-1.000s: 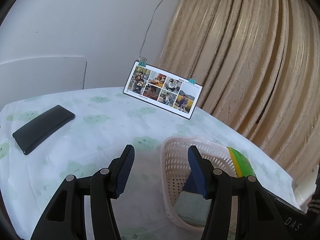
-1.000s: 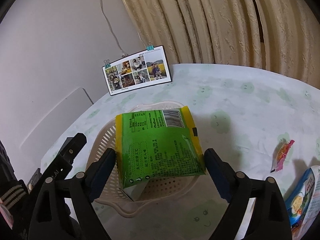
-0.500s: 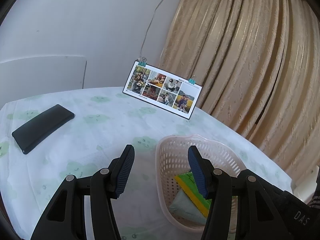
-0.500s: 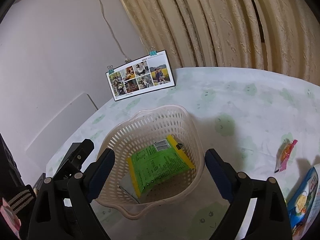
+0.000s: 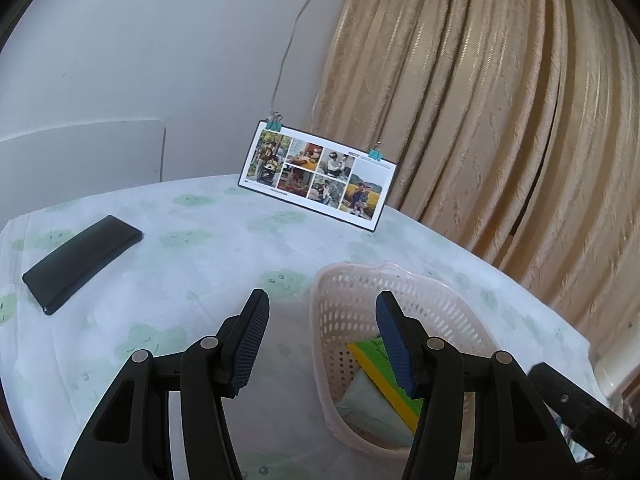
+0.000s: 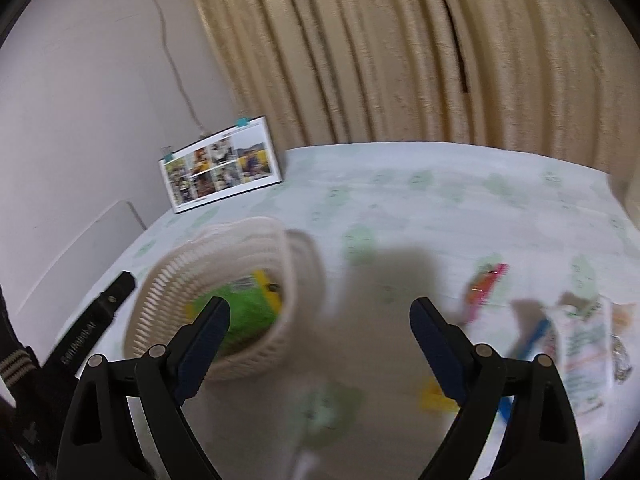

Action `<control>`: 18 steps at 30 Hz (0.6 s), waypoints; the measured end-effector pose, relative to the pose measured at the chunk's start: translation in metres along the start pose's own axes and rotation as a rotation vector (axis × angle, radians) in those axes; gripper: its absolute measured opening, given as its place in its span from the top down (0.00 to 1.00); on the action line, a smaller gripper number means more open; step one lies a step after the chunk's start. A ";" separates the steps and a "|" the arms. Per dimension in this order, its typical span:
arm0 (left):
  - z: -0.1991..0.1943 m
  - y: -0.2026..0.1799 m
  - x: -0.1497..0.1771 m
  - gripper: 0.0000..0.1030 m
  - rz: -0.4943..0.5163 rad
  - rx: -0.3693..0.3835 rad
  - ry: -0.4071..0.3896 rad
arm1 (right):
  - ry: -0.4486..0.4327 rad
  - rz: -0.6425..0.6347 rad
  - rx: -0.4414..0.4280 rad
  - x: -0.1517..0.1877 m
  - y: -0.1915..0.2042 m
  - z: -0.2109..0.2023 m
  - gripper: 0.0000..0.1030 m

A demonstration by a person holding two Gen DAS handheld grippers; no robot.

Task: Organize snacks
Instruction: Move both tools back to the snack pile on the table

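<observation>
Two packets lie in basket (image 5: 400, 296), green packet (image 5: 374, 350) uppermost; my right gripper (image 6: 316, 320), jaws spread, empty, faces loose snacks (image 6: 486, 288); left gripper (image 5: 320, 332) agape, idle.

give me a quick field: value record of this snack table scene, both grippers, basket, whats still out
left gripper: open, empty, beside the basket
right gripper: open, empty, view blurred
basket: pale plastic, on the tablecloth
in basket: green packet on a pale packet
still out: pink-red snack and other packets, right of the basket
other items: photo card standing at the back, black case lying flat
</observation>
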State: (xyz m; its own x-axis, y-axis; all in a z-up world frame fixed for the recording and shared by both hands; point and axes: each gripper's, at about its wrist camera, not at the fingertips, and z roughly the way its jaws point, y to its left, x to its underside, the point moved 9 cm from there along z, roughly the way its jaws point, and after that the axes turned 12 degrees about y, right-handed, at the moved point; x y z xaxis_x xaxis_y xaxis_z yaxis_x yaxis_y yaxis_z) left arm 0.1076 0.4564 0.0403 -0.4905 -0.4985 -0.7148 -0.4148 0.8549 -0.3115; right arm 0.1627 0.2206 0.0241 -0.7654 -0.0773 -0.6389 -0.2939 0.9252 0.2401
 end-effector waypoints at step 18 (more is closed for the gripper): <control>-0.011 -0.050 0.014 0.45 0.189 0.027 -0.033 | -0.038 0.096 0.291 0.034 -0.125 -0.044 0.12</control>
State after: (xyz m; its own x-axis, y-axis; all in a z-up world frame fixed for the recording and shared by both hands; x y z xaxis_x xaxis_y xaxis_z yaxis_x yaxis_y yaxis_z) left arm 0.1136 0.4051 0.0529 -0.5324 -0.3243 -0.7819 -0.2969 0.9365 -0.1863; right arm 0.1481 0.0865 0.0045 -0.7582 0.0248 -0.6515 -0.0402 0.9956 0.0847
